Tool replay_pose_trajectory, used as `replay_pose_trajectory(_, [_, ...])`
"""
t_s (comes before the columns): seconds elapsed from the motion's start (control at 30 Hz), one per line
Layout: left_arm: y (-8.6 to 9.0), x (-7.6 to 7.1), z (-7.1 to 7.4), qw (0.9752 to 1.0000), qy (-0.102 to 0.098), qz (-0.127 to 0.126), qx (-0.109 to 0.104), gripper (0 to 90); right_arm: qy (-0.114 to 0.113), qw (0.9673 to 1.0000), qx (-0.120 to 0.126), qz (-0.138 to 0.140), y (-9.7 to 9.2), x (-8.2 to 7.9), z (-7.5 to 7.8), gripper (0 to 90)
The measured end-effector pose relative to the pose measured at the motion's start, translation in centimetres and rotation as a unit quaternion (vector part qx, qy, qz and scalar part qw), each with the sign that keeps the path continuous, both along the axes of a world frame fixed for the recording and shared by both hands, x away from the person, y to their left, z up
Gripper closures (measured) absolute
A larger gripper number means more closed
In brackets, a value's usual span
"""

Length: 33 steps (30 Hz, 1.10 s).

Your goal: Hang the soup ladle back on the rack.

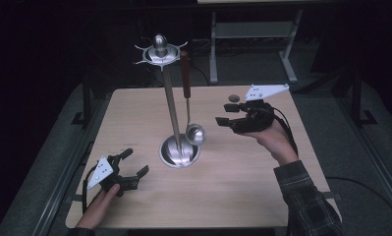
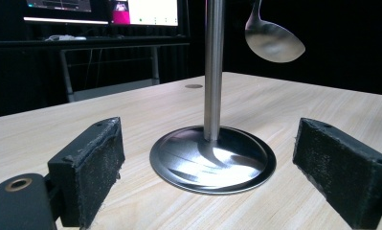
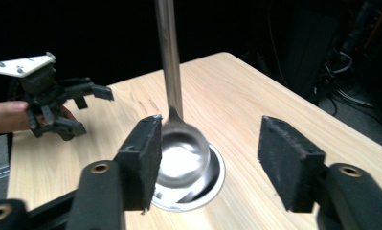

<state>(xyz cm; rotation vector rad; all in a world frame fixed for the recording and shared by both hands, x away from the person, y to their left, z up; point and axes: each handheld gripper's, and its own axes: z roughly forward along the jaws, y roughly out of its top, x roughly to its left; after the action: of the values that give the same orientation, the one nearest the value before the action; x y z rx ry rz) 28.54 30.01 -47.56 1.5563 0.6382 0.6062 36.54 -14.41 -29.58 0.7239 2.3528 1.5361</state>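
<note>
While a ladle (image 1: 195,132) hangs from the steel utensil stand (image 1: 171,115), left gripper (image 1: 130,164) and right gripper (image 1: 227,113) flank it, jaws wide.

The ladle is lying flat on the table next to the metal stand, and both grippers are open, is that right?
Not quite. The ladle hangs from the stand's top ring, its bowl above the table, as the high view shows. Both the left gripper and right gripper are open.

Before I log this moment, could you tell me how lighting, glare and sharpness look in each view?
High view: only the table is lit and the surroundings are nearly black. Left gripper view: bright glare streaks the stand's base, which is sharp, and a monitor behind is washed out. Right gripper view: a white hotspot sits in the ladle's bowl, and the near left claw looks soft.
</note>
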Motion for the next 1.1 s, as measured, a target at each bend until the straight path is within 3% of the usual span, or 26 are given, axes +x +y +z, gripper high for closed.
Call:
replay_pose_trajectory(0.57, [0.1, 0.0, 0.0, 1.0, -0.001, 0.001, 0.0, 9.7, 0.013, 0.9985, -0.008, -0.053, -4.5, -3.0, -5.5, 29.7])
replay_pose_trajectory(0.67, [0.0, 0.0, 0.0, 1.0, 0.001, 0.002, -0.004, 9.7, 0.02, 0.9982, -0.005, -0.057, -5.0, -3.6, -6.5, 29.2])
replay_pose_trajectory(0.87, [0.1, 0.0, 0.0, 1.0, 0.001, 0.001, 0.0, 9.7, 0.012, 0.9974, 0.012, -0.071, -6.3, -4.8, -8.8, 27.4])
replay_pose_trajectory(1.1, [0.1, -0.1, 0.0, 1.0, 0.0, 0.001, 0.0, 9.7, 0.02, 0.9956, 0.006, -0.092, -7.5, -6.0, -11.4, 25.3])
